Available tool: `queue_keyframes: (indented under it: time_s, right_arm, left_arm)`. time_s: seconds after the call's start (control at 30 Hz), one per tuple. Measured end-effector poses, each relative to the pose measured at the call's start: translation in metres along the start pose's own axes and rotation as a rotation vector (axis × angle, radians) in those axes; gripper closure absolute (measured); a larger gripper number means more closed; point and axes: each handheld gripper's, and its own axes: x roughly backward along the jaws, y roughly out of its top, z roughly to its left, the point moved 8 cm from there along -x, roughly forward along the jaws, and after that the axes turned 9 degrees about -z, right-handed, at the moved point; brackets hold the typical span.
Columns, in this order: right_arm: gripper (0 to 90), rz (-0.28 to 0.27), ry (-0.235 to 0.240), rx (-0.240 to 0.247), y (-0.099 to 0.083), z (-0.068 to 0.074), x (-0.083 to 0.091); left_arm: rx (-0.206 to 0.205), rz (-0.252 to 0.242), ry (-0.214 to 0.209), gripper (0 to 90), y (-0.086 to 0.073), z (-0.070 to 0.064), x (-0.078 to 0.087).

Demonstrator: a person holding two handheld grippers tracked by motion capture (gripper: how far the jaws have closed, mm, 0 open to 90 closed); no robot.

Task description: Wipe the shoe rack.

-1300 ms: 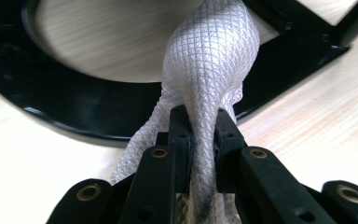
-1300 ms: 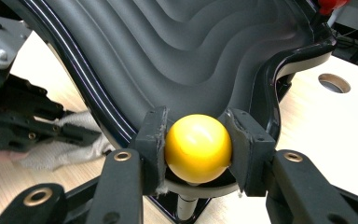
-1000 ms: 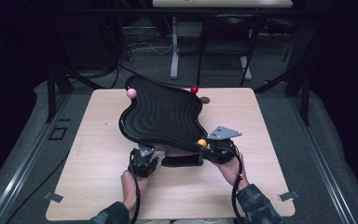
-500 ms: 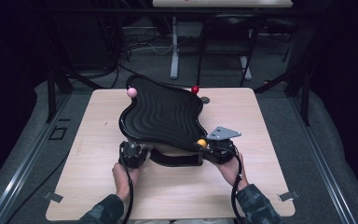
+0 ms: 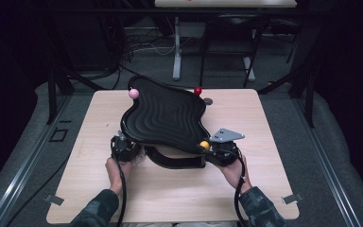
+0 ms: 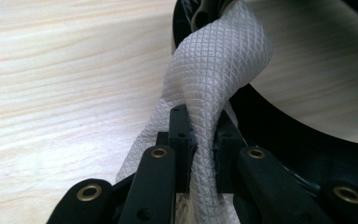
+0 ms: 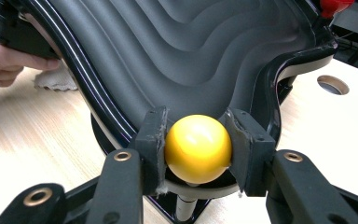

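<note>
— Two grippers are working at the table; what is each one gripping?

— The right gripper is clamping its jaws on the yellow ball at the near corner of the black wavy tray. The left gripper is pinching a white cloth tight, just beside the tray's base at its near left edge.

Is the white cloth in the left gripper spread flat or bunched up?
Bunched: the white cloth is twisted into a rope-like roll, pinched between the left gripper jaws.
</note>
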Motion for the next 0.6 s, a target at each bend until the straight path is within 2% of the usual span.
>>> queue_keyframes:
  time_s: [0.3, 0.43, 0.47, 0.5, 0.53, 0.6]
  right_arm:
    - [59.7, 0.002, -0.007, -0.001, 0.000, 0.000, 0.000]
    - [59.7, 0.003, -0.008, 0.000, 0.000, 0.000, 0.000]
    - [59.7, 0.002, -0.006, -0.002, 0.000, 0.000, 0.000]
    - [59.7, 0.002, -0.006, -0.002, 0.000, 0.000, 0.000]
    - [59.7, 0.003, -0.007, -0.001, 0.000, 0.000, 0.000]
    - [59.7, 0.003, -0.009, -0.003, 0.000, 0.000, 0.000]
  left_arm:
    - [-0.013, -0.059, -0.019, 81.4, 0.014, 0.009, 0.040]
    - [0.002, -0.090, -0.040, 81.2, 0.022, 0.012, 0.064]
    - [0.012, -0.112, -0.045, 81.1, 0.027, 0.014, 0.076]
    - [0.012, -0.112, -0.045, 81.1, 0.027, 0.014, 0.076]
    - [0.015, -0.133, -0.047, 81.1, 0.031, 0.016, 0.089]
    - [0.015, -0.146, -0.040, 81.1, 0.035, 0.019, 0.099]
